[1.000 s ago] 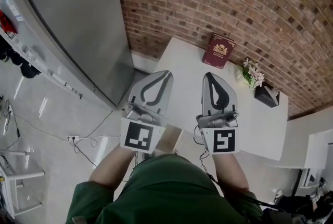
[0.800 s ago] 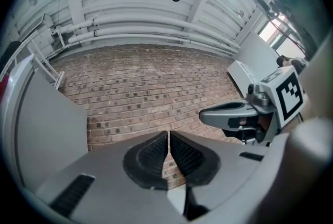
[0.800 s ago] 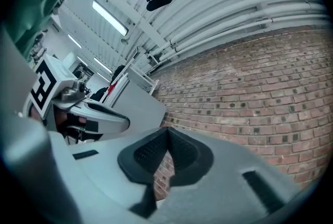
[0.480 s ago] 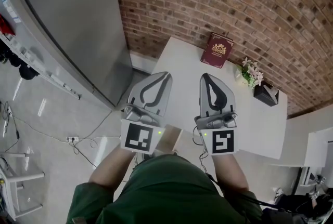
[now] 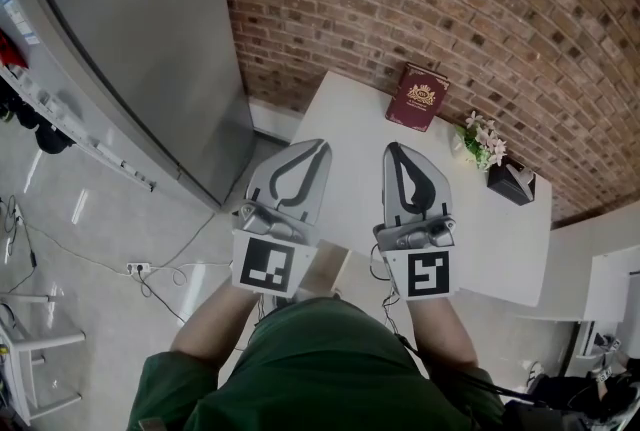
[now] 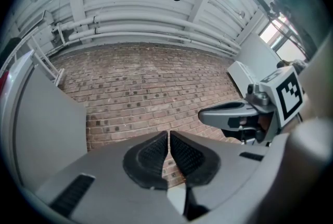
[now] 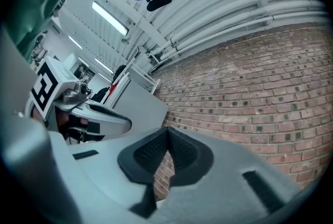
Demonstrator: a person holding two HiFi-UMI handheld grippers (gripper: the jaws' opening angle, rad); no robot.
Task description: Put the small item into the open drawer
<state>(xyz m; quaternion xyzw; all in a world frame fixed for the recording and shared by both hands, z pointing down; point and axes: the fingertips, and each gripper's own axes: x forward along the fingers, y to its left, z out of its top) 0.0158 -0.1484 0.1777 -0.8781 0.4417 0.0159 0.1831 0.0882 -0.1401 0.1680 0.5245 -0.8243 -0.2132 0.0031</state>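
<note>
left gripper (image 5: pixel 312 155), right gripper (image 5: pixel 400 157) both pinched shut, empty, over desk (image 5: pixel 350 119). which thing is meant? unclear, guessing black box (image 5: pixel 512 181) at 3 o'clock, beside flowers (image 5: pixel 483 141). probably light, rigid; grab across narrow sides.

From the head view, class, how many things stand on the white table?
3: a dark red book at the far edge, white flowers to its right, a black box right of those. The left gripper and right gripper may hide others.
</note>
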